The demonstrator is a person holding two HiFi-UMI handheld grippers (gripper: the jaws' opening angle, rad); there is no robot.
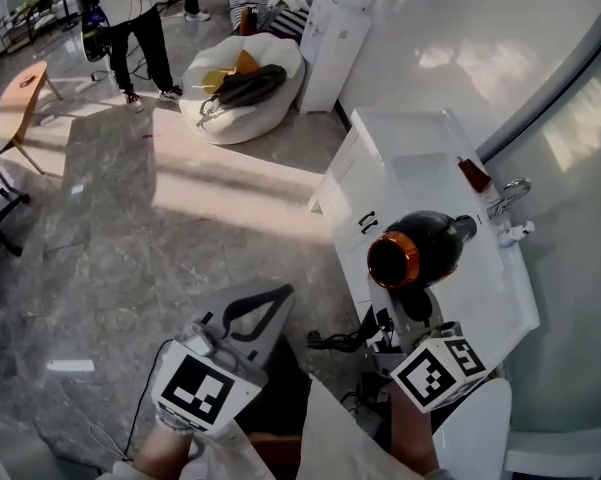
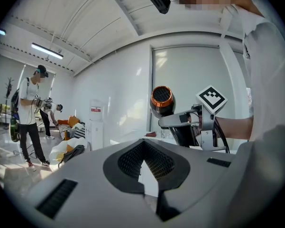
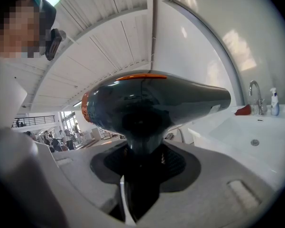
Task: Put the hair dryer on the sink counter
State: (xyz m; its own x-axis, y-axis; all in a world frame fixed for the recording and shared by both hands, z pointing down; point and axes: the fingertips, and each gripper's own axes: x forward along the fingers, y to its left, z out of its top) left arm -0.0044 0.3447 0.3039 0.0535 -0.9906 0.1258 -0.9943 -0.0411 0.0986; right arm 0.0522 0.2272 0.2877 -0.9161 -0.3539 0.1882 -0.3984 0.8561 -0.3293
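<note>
Right gripper (image 3: 136, 175) is clamped on the handle of the hair dryer (image 3: 151, 103), which is glossy black and bulbous, orange-ringed at the back, its nozzle tapering toward the chrome faucet (image 3: 256, 96). It hangs above the smooth white tabletop (image 1: 400, 163) near the front edge, with bare surface beyond. Left gripper (image 2: 149, 179) is empty, jaws together, out over the marbled floor (image 1: 130, 218).

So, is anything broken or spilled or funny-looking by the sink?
Nothing looks broken or spilled. The only unusual thing is the black hair dryer: the right gripper holds it by the handle, up in the air at the sink counter, not resting on it.
</note>
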